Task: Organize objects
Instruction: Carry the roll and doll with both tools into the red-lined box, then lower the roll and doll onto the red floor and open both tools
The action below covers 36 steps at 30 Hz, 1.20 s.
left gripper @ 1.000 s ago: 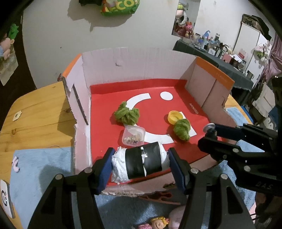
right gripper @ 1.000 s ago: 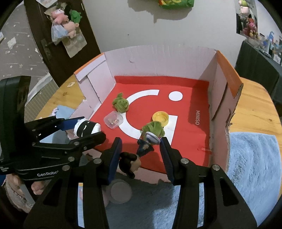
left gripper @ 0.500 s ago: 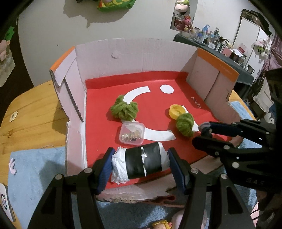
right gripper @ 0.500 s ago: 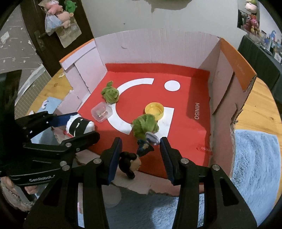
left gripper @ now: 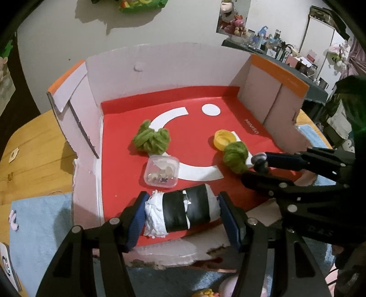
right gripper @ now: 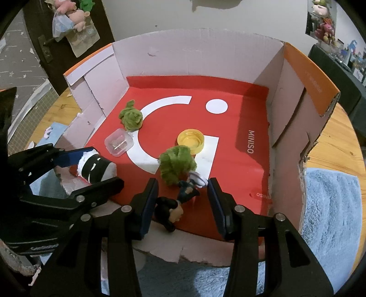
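wooden tabletop (right gripper: 338, 137) under red-floored cardboard box (left gripper: 183, 66), left claw (left gripper: 183, 211) closed on taped roll (left gripper: 180, 212) above box front, right claw (right gripper: 181, 201) gripping small figurine (right gripper: 180, 201), green yarn bundle (right gripper: 177, 164) just ahead

A round wooden table (right gripper: 335, 141) carried a blue fleece mat (right gripper: 329, 205) at its near side. Behind the table, a dark door (right gripper: 34, 45) held a bag of plush toys (right gripper: 71, 17). A cluttered shelf (left gripper: 274, 45) stood beyond the table's right.
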### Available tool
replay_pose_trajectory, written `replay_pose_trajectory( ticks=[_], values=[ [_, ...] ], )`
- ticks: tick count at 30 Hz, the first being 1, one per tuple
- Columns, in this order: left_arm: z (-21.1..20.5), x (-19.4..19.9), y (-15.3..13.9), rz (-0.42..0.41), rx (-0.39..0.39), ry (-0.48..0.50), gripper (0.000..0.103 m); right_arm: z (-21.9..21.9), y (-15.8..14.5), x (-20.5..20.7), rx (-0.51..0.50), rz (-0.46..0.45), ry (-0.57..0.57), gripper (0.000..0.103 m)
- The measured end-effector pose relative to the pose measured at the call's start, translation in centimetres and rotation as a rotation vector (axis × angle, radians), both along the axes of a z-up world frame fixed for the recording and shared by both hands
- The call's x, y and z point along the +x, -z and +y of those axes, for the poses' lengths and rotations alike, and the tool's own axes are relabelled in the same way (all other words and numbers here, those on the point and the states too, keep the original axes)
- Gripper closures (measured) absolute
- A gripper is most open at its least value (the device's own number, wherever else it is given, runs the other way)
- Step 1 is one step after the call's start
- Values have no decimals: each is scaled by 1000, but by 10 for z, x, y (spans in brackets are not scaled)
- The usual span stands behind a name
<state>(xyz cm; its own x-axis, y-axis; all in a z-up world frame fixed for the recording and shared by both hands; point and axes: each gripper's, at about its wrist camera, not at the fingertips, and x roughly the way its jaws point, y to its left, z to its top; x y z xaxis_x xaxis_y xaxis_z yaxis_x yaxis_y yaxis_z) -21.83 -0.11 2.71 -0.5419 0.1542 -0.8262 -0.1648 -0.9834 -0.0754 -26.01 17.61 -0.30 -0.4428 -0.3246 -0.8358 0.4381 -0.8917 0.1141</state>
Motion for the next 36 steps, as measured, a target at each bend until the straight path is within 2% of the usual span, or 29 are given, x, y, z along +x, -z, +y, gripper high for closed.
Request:
replay_pose_trajectory(
  ticks=[36],
  values=[
    [-6, -34, 10, 6, 9, -32, 40, 5, 6, -14, 37, 48, 32, 60]
  ],
)
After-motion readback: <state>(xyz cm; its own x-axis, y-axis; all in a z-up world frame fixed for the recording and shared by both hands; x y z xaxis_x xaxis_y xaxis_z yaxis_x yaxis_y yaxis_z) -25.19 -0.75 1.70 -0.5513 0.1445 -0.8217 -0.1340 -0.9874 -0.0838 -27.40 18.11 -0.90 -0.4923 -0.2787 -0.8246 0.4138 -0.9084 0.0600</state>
